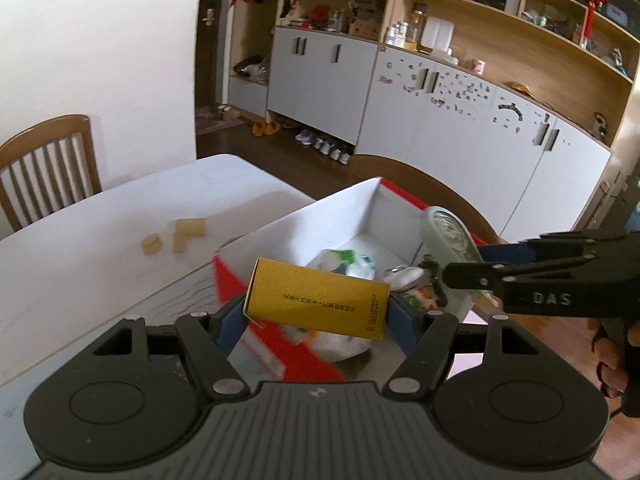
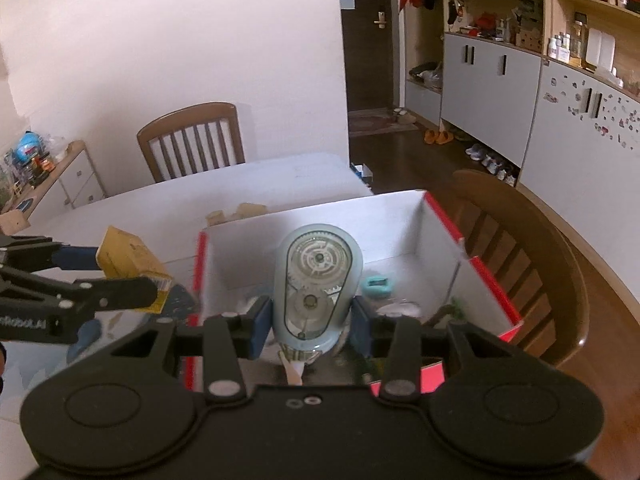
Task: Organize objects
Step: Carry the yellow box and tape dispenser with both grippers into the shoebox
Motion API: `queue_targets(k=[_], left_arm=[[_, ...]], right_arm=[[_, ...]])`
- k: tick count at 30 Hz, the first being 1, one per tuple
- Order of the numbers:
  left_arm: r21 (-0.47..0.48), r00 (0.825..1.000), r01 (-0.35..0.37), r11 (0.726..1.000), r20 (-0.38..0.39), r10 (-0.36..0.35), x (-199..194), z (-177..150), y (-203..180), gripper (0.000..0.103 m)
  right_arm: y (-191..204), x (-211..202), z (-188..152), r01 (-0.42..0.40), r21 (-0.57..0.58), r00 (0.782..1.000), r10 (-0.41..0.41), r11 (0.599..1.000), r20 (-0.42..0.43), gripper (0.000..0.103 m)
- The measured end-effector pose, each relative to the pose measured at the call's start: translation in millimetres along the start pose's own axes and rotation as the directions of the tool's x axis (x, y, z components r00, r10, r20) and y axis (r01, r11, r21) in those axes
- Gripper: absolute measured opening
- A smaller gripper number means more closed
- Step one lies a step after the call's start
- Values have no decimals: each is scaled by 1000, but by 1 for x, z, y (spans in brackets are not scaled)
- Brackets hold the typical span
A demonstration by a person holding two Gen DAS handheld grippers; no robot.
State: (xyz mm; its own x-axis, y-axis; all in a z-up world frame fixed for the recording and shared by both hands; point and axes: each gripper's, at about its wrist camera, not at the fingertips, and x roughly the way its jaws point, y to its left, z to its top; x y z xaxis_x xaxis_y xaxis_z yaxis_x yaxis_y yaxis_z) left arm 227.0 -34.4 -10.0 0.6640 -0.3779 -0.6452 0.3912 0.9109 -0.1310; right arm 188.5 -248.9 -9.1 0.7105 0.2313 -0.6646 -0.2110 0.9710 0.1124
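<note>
Crosswise, yellow box [image 1: 318, 298] sits clamped between left fingers [image 1: 230, 318]

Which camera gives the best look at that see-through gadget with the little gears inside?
The right wrist view: the pale blue transparent correction-tape dispenser faces the camera between the right gripper pads, its gears plainly visible. The left wrist view shows it only slantwise, over the red-and-white cardboard box.
</note>
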Motion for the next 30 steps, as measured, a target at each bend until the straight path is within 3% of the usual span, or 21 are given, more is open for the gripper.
queue_targets(k=[17, 30], left_arm=[[59, 993, 27, 998, -113, -21, 83, 10, -76, 73], [58, 975, -29, 998, -218, 41, 144, 10, -87, 73]], right_arm=[[-75, 49, 22, -65, -61, 995, 60, 996, -81, 41], [-81, 122, 31, -147, -76, 967, 127, 986, -223, 41]])
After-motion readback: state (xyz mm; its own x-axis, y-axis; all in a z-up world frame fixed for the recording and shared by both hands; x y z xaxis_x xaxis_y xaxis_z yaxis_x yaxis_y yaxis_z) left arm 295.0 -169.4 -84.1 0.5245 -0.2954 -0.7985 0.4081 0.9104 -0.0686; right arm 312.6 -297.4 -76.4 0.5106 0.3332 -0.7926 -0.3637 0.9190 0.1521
